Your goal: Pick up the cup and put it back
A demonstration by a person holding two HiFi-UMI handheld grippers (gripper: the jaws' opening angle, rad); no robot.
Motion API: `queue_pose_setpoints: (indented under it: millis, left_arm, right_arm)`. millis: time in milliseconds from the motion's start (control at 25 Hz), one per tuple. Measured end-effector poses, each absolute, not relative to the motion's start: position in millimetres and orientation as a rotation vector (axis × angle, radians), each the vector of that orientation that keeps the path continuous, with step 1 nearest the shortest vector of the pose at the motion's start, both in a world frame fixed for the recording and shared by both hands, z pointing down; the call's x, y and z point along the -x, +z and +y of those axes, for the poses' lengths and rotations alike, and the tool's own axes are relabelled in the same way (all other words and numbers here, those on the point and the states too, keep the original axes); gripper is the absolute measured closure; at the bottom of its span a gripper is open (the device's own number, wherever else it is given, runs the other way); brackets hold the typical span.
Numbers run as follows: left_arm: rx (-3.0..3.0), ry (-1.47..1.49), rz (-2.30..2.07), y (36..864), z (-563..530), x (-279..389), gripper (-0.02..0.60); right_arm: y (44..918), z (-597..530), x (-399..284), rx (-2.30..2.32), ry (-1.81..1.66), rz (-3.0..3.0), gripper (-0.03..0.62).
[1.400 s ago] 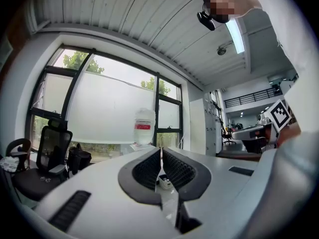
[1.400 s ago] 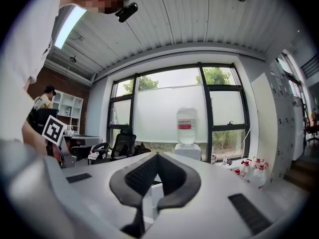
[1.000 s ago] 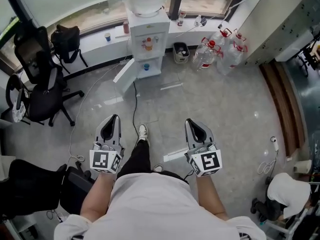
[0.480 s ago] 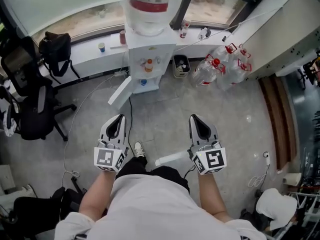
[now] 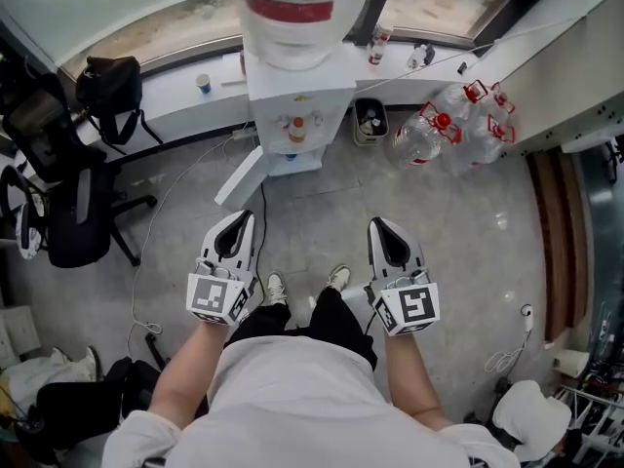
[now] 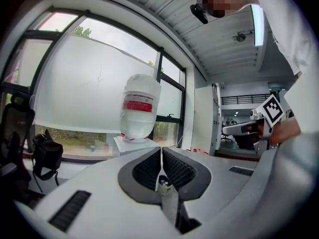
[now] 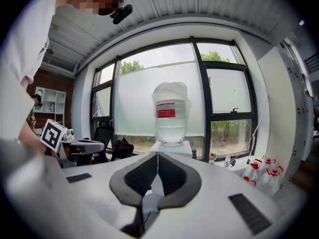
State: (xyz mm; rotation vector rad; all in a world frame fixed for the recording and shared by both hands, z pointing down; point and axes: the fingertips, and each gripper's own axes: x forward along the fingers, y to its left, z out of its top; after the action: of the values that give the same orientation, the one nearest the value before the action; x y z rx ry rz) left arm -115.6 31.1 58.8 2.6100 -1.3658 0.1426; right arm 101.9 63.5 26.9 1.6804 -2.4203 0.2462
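Nearest, the left tongs (image 5: 241,219) and the right tongs (image 5: 377,224) are held level and side by side above the person's shoes (image 5: 278,287). Both are clenched on nothing: each gripper view shows the two ribbed pads meeting along a thin line with no object between them. Both point at the water dispenser (image 5: 297,96), which is well apart from them across open floor. The task looks to be at the approach step, with no pickup begun. The next move calls for closing on the dispenser, veering to its left side, releasing one pair of tongs and lining the opened jaws up around the cup. Short of the dispenser, a white panel (image 5: 240,177) leans out from its lower left, and a dark cable (image 5: 260,178) trails from its foot toward the person. Both lie close to a left-hand path and could catch a foot. Further left of the dispenser stands a black office chair (image 5: 70,208). To its right are a small bin (image 5: 370,123) and a cluster of empty water jugs (image 5: 450,125), all clear of the route. Beyond, the white bench (image 5: 171,96) runs under the window behind the dispenser. The cup (image 5: 203,83), small and light with a blue band, stands upright on it just left of the dispenser. A black bag (image 5: 109,74) sits further left again, apart from the cup.
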Motion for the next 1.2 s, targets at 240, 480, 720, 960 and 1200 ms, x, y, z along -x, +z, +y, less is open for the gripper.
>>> queue_pose_setpoints:
  millis: [240, 480, 720, 960, 1200]
  left_arm:
    - [-2.589, 0.155, -1.450, 57.3, 4.8, 92.5, 0.551]
    - [-2.583, 0.143, -1.457, 98.2, -39.3, 84.2, 0.551]
    - [-2.580, 0.163, -1.451, 212.2, -79.7, 92.5, 0.550]
    - [-2.574, 0.089, -1.454, 346.7, -118.8, 92.3, 0.548]
    - [-2.604, 0.096, -1.437, 452.2, -131.7, 80.9, 0.532]
  right_arm:
    - [36.1, 20.8, -116.4, -1.568, 0.310, -2.490, 0.574]
    - [64.3, -22.1, -110.1, -1.404, 0.224, -2.505, 0.574]
    - [159.8, -55.0, -88.6, -1.377, 0.151, -2.487, 0.574]
    - [299.5, -89.7, -88.8, -1.359, 0.165, -2.484, 0.574]
    - [409.1, -115.3, -91.4, -1.325, 0.098, -2.497, 0.574]
